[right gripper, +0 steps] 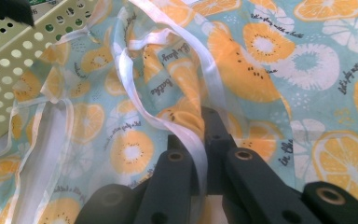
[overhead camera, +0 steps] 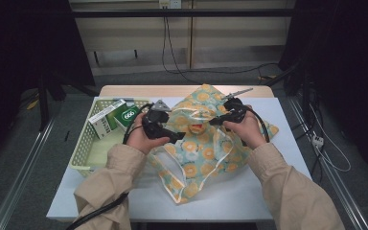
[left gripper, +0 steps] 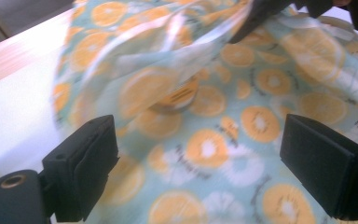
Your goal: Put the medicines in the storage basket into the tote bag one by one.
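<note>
The right gripper (overhead camera: 216,120) clamps the orange-slice-printed translucent plastic bag (overhead camera: 206,153) by its rim; the left gripper (overhead camera: 176,138), jaws wide and empty, should seize the opposite rim squarely.

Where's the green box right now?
In the high view the green box lies in the pale green basket at the table's left side, beside a white box, just left of the left tool and the fruit-print bag.
</note>
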Available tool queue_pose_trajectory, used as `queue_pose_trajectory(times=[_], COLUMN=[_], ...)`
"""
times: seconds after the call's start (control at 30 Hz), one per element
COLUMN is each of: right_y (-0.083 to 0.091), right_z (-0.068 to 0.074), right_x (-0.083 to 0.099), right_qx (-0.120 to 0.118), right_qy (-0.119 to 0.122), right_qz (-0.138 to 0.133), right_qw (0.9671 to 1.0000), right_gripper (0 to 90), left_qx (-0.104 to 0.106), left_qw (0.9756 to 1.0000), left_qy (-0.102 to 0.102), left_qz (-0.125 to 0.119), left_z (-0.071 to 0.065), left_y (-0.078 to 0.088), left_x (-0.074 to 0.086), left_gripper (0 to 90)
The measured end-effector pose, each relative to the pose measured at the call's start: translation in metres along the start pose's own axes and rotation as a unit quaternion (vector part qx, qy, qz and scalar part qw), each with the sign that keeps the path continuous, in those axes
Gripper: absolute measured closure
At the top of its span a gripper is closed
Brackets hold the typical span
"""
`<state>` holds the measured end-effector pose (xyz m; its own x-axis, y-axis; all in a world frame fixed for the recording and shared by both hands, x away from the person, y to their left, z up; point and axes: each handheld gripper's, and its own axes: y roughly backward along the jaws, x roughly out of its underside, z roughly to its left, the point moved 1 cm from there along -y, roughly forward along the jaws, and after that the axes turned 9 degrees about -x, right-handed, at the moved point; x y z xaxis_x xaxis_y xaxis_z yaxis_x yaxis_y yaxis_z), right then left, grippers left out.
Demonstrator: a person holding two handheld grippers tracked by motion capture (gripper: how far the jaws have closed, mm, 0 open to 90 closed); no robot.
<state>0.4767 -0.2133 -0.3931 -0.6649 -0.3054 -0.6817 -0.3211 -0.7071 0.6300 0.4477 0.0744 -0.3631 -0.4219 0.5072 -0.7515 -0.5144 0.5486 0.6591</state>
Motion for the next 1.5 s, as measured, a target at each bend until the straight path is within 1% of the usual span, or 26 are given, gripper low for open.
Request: queue_pose_trajectory(times=[0.1,0.13,0.2,0.23,0.27,0.33,0.37,0.4,0.43,0.53,0.6,0.63,0.67,0.7,0.77,0.83,0.87,0.9,0.97,1.0,1.03,1.13,1.27,1.33,1.47,1.5], right_y=[0.000,0.000,0.000,0.000,0.001,0.001,0.002,0.002,0.002,0.003,0.003,0.003,0.003,0.003,0.003,0.003,0.003,0.003,0.003,0.003,0.003,0.002,0.001,0.000,0.000,0.000], right_z=[0.000,0.000,0.000,-0.001,-0.001,-0.002,-0.002,-0.003,-0.003,-0.003,-0.003,-0.003,-0.003,-0.002,-0.002,-0.001,-0.001,-0.001,-0.001,-0.001,-0.002,-0.002,-0.003,-0.003,-0.005,-0.006], right_x=[0.000,0.000,0.000,0.000,0.000,0.000,0.000,0.000,0.000,0.000,0.000,0.000,0.000,0.000,0.000,0.000,0.000,0.000,0.000,0.000,0.000,0.000,0.001,0.001,0.000,0.000], right_qx=[-0.002,-0.002,-0.002,-0.002,-0.003,-0.003,-0.003,-0.003,-0.002,-0.003,-0.003,-0.004,-0.005,-0.005,-0.006,-0.007,-0.008,-0.008,-0.009,-0.009,-0.009,-0.010,-0.015,-0.017,-0.018,-0.019], right_qy=[0.000,0.000,-0.001,-0.001,-0.002,-0.002,-0.001,-0.002,-0.002,-0.002,-0.003,-0.002,-0.001,-0.001,0.001,0.002,0.002,0.002,0.002,0.002,0.002,0.000,0.000,0.000,-0.003,-0.003], right_qz=[-0.002,-0.002,-0.003,-0.003,-0.002,-0.001,-0.002,-0.002,-0.004,-0.005,-0.006,-0.006,-0.006,-0.006,-0.006,-0.007,-0.007,-0.007,-0.006,-0.006,-0.006,-0.006,-0.004,-0.003,-0.004,-0.005], right_qw=[1.0000,1.0000,1.0000,1.0000,1.0000,1.0000,1.0000,1.0000,1.0000,1.0000,1.0000,1.0000,1.0000,1.0000,1.0000,0.9999,0.9999,0.9999,0.9999,0.9999,0.9999,0.9999,0.9999,0.9999,0.9998,0.9998], right_gripper=[90.0,90.0,90.0,90.0,90.0,90.0,90.0,90.0,90.0,90.0,90.0,90.0,90.0,90.0,90.0,90.0,90.0,90.0,90.0,90.0,90.0,90.0,90.0,90.0,90.0,90.0], left_qx=[-0.016,-0.022,-0.025,-0.025,-0.034,-0.053,-0.056,-0.061,-0.061,-0.077,-0.087,-0.091,-0.096,-0.101,-0.110,-0.114,-0.121,-0.124,-0.133,-0.133,-0.138,-0.136,-0.147,-0.147,-0.145,-0.142], left_qw=[0.9998,0.9996,0.9992,0.9992,0.9987,0.9981,0.9978,0.9976,0.9974,0.9964,0.9953,0.9950,0.9944,0.9942,0.9932,0.9924,0.9916,0.9914,0.9899,0.9900,0.9893,0.9897,0.9885,0.9884,0.9884,0.9886], left_qy=[0.013,0.014,0.028,0.030,0.034,0.029,0.032,0.031,0.036,0.032,0.039,0.037,0.042,0.037,0.038,0.046,0.044,0.042,0.048,0.046,0.045,0.038,0.028,0.030,0.032,0.038], left_qz=[-0.003,-0.006,-0.012,-0.013,-0.018,-0.013,-0.016,-0.016,-0.016,-0.016,-0.017,-0.015,-0.013,-0.005,0.001,0.002,0.002,0.006,0.002,0.005,0.011,0.019,0.021,0.021,0.034,0.032], left_z=[0.018,0.024,0.036,0.042,0.047,0.057,0.061,0.066,0.070,0.083,0.090,0.094,0.096,0.099,0.103,0.108,0.110,0.113,0.116,0.117,0.117,0.120,0.126,0.129,0.133,0.133], left_y=[0.008,0.011,0.015,0.018,0.020,0.024,0.026,0.028,0.030,0.034,0.036,0.036,0.036,0.036,0.034,0.032,0.031,0.031,0.029,0.028,0.026,0.021,0.015,0.013,0.007,0.005], left_x=[0.006,0.009,0.014,0.017,0.019,0.024,0.026,0.028,0.030,0.036,0.041,0.043,0.046,0.049,0.054,0.059,0.061,0.063,0.065,0.066,0.067,0.069,0.070,0.071,0.074,0.075], left_gripper=[10.8,10.5,10.3,10.0,10.1,9.9,10.0,9.9,9.9,9.9,9.9,9.8,9.7,9.5,9.5,9.5,9.5,9.5,9.3,9.3,9.1,8.5,7.1,7.1,7.2,7.0])
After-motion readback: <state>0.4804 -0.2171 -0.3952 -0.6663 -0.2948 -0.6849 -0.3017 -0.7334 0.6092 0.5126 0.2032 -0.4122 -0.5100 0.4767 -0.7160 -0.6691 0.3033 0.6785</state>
